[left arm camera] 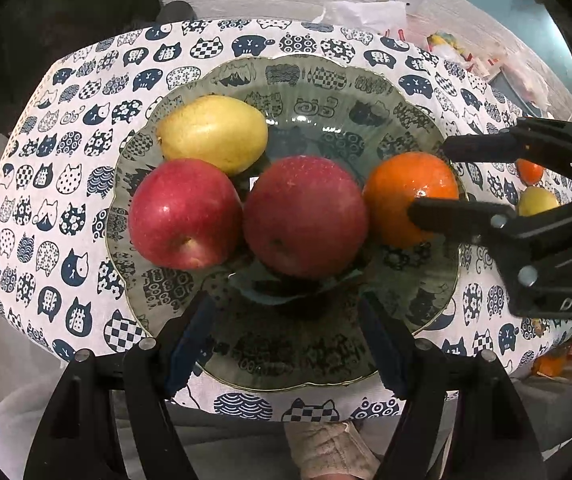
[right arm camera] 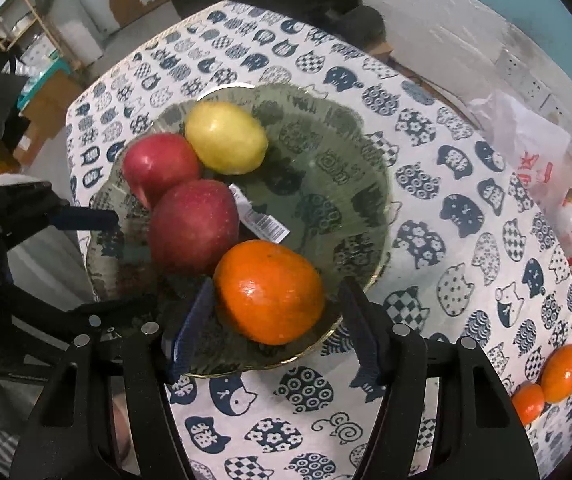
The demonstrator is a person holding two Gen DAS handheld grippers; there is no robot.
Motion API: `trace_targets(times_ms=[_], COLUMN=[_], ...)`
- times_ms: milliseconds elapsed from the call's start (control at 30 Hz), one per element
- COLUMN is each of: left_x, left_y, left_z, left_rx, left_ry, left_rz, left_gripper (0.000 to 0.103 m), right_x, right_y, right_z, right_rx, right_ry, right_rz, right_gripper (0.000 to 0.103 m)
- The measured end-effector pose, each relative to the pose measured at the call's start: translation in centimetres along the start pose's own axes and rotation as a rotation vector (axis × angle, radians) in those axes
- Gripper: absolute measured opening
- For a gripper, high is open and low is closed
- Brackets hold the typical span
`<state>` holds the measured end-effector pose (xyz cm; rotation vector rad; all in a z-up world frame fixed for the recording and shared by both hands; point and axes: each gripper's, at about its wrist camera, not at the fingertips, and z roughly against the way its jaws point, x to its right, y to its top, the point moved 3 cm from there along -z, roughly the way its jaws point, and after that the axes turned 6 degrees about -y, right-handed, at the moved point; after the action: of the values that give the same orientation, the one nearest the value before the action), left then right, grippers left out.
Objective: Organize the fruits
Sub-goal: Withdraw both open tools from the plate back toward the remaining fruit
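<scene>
The right gripper (right arm camera: 275, 320) is spread wide, its fingers on either side of an orange (right arm camera: 268, 291) resting in a glass plate (right arm camera: 350, 184), not gripping it. Beyond it lie two red apples (right arm camera: 193, 226) and a yellow pear (right arm camera: 225, 137). The left gripper (left arm camera: 286, 344) is open and empty over the plate's near rim.

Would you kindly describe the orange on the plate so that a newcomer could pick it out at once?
Find the green glass plate on the cat-print tablecloth. Four fruits lie on it: a yellow pear, two red apples, then the orange at the end of the row, by the rim. It is the only orange-coloured fruit on the plate, and it sits between the open right tongs.
</scene>
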<state>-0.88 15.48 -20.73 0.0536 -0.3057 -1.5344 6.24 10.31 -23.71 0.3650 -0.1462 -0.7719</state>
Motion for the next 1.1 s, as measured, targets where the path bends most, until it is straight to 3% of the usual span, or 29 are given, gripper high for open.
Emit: trace_targets(times_ms=[467,1033,1100], left_x=[1.3,7.2,8.4], left_y=[1.3,3.8,4.0], left_z=[2.0,4.4,4.3], left_rx=[0.042,0.084,0.081], left_ry=[-0.035,-0.081,-0.076], left_rz=[0.020,-0.022,-0.045], left_gripper=[0.075,0.076,0.076], right_x=[2.6,9.9,11.0], right_y=[0.0,-5.0,-5.9], right_z=[4.4,9.8,10.5], right_rx=[0.079,0.051,0.053], right_ry=[-0.041,-0.167,-0.181], right_rz=[-0.076,-0.230,-0.254], right_gripper=[0.065,0.065,0.069])
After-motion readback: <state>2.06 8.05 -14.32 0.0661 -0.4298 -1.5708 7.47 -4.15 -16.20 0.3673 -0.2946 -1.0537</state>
